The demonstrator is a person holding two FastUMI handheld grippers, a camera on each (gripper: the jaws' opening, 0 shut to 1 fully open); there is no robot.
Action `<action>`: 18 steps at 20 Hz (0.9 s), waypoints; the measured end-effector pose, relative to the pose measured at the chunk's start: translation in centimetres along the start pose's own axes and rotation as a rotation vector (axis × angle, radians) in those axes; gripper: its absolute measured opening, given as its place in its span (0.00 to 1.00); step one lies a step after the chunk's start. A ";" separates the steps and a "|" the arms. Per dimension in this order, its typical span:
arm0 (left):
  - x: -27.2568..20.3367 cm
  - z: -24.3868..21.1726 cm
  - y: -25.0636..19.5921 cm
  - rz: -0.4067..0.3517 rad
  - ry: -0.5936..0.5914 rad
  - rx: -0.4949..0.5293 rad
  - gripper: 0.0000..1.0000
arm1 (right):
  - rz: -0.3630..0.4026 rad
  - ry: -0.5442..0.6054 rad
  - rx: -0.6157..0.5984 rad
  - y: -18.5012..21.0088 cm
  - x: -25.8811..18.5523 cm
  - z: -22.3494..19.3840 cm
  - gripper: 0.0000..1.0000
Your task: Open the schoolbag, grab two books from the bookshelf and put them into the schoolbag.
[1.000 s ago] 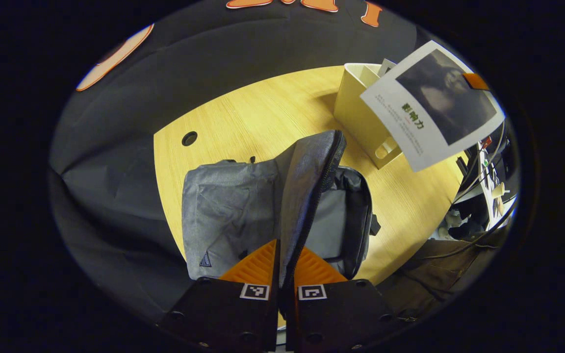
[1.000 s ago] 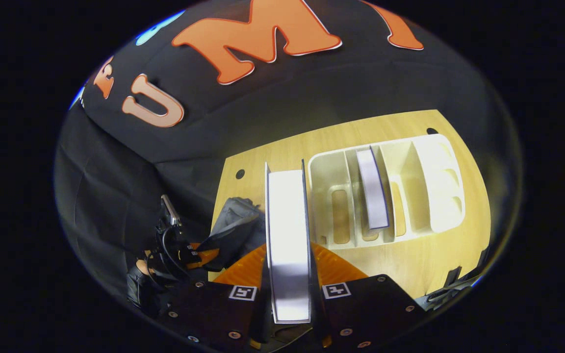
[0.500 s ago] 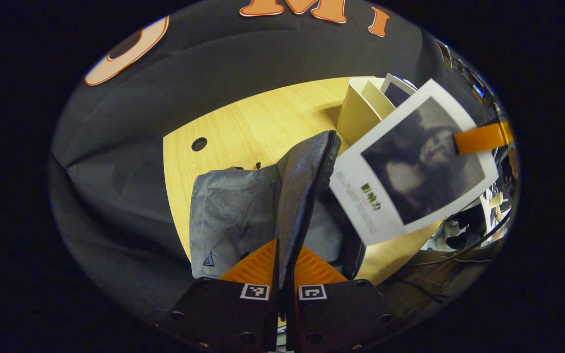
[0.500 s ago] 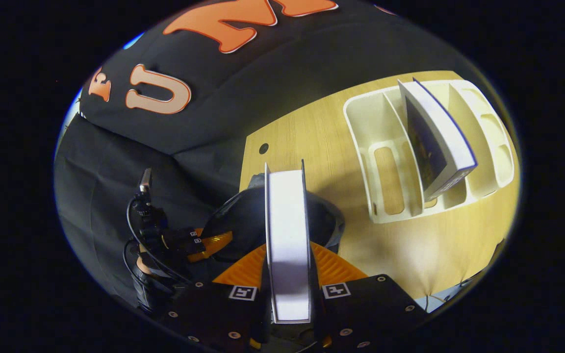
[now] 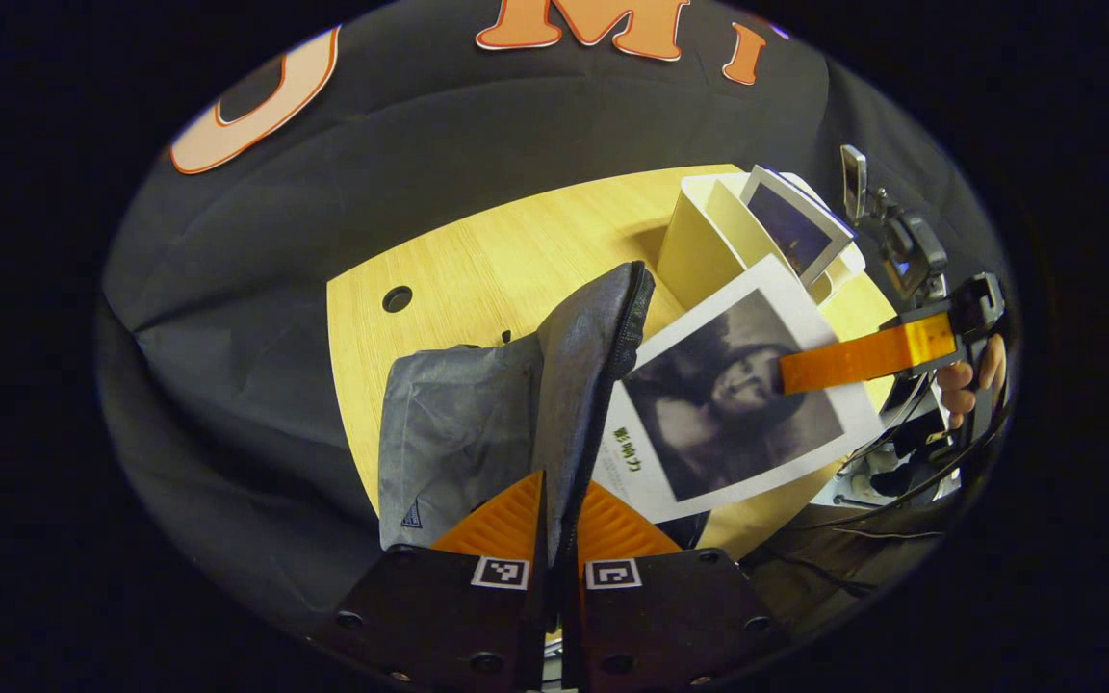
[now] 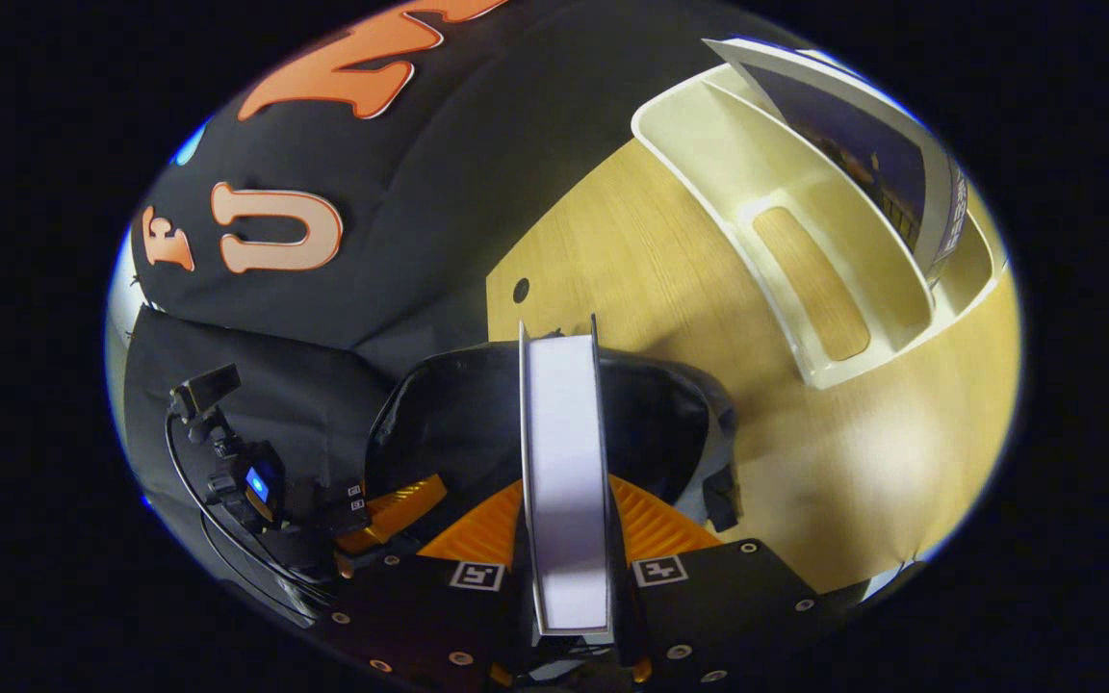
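The grey schoolbag (image 5: 458,423) lies on the wooden table (image 5: 477,260). My left gripper (image 5: 554,496) is shut on its zipped flap edge and holds the flap up. A white book with a dark photo cover (image 5: 728,404) hangs just right of the flap, over the bag's opening. My right gripper (image 6: 564,500) is shut on this book (image 6: 564,433), seen edge-on above the bag's dark open mouth (image 6: 458,423). The left gripper (image 6: 391,500) holds the rim at the mouth's left. A second book (image 5: 795,226) stands in the cream bookshelf (image 5: 704,241).
The bookshelf (image 6: 805,250) with its slotted dividers stands to the right of the bag, the second book (image 6: 863,144) leaning in it. A round cable hole (image 5: 398,298) is in the table. Cables and clutter (image 5: 901,462) lie past the table's right edge.
My right gripper has carried the book away from the bookshelf and down over the schoolbag's opening. My left gripper still holds the flap up, almost unmoved.
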State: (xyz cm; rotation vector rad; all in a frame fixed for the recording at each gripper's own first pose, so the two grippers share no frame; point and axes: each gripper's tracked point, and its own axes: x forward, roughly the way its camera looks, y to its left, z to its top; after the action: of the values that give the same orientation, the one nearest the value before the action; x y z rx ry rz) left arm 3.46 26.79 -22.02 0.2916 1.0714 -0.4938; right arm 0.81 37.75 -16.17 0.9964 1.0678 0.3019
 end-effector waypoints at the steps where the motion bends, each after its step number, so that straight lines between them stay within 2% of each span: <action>1: -0.2 0.3 0.0 -0.003 -0.005 -0.004 0.07 | 0.016 0.002 0.011 0.1 0.5 -0.3 0.34; 6: -1.3 1.4 0.3 -0.011 -0.030 -0.021 0.07 | 0.085 -0.033 0.027 1.0 2.8 -0.6 0.34; 15: -2.1 2.5 -1.3 -0.025 -0.077 -0.014 0.07 | 0.104 -0.056 0.047 2.3 10.1 -4.1 0.34; 18: -1.6 2.0 -1.6 -0.039 -0.080 -0.045 0.07 | 0.100 -0.031 0.044 2.4 11.6 -4.6 0.35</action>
State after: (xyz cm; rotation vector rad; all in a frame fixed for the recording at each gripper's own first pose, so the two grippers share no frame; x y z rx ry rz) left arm 3.54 24.84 -19.71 0.2101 1.0110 -0.5112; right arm 3.22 48.95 -21.56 1.0928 1.0019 0.3447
